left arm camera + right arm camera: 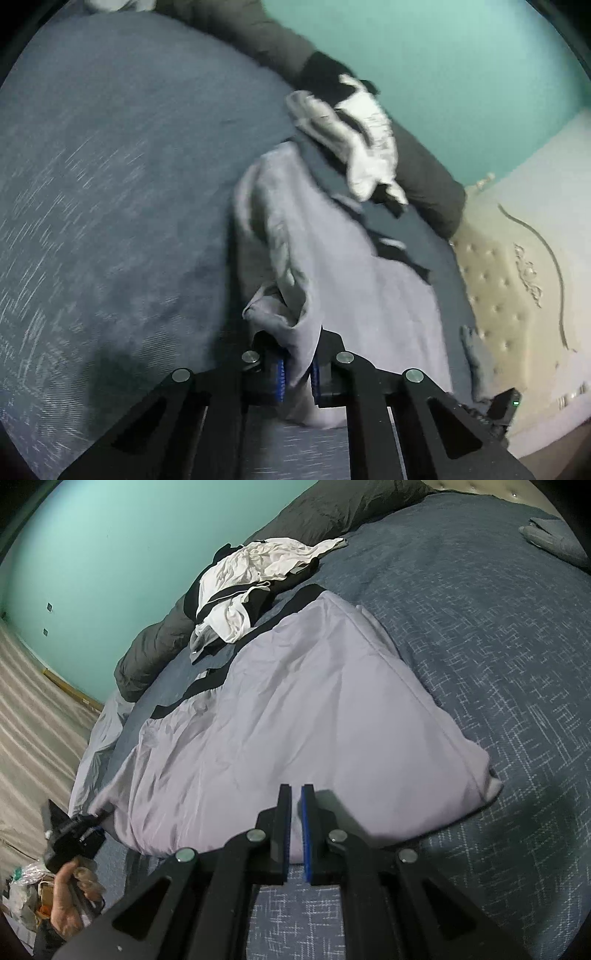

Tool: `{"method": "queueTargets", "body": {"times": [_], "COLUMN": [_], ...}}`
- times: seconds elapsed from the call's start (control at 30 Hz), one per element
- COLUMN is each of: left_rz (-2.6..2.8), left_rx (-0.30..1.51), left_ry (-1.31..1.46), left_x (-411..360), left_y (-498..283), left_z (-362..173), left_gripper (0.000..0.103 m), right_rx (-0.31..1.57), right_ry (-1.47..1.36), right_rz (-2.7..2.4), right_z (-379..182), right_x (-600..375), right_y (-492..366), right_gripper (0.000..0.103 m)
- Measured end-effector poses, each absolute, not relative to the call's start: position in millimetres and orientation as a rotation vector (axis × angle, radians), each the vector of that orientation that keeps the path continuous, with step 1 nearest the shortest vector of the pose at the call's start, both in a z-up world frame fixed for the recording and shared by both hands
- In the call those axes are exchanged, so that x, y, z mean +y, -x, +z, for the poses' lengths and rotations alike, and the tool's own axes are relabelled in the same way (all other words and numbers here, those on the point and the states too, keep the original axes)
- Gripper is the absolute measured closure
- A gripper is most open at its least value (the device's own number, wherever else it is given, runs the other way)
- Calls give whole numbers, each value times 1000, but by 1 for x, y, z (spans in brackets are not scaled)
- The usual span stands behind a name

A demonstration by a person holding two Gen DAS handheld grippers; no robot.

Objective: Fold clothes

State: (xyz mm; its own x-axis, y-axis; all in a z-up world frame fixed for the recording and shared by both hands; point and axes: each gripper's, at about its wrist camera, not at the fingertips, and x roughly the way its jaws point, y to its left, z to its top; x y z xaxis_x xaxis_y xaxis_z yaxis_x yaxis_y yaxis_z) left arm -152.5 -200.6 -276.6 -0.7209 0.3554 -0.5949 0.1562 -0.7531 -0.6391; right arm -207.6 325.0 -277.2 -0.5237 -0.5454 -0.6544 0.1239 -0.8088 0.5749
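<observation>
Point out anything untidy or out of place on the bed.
A crumpled black-and-white garment lies heaped near the bed's far edge, partly against the dark pillow. The lilac garment has one end trailing over the bed's side, where the left gripper pinches it.

A bed (498,664) with a blue-grey cover patterned in fine white flecks carries everything. A pale lilac garment (295,716) lies spread across its middle. Beyond it, a crumpled black-and-white garment (255,587) rests partly on a dark grey quilt (155,653) rolled along the far edge. A folded blue-grey cloth (554,539) sits well apart, near the padded headboard (498,288).
</observation>
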Motion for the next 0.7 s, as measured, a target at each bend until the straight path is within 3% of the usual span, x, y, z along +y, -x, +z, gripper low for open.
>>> {"method": "queueTargets", "body": {"times": [0.27, 0.43, 0.57, 0.7], "left_rz": [2545, 2432, 2313, 2153], "left_rx": [-788, -596, -458, -303], "left_ry": [997, 976, 1000, 1146], "left_x": [-110, -14, 67, 142], "left_y": [193, 230, 246, 256], "left_z": [-205, -179, -183, -225], "left_gripper": [94, 94, 94, 93], "right_rx": [-708, -763, -812, -870], "right_ry": [-1227, -1211, -1198, -1196], "right_rz": [-2353, -2359, -2364, -2362], "right_z": [-276, -274, -274, -278], "right_x": [338, 353, 367, 381], "right_y": [207, 208, 210, 212], "right_gripper": [98, 98, 98, 98]}}
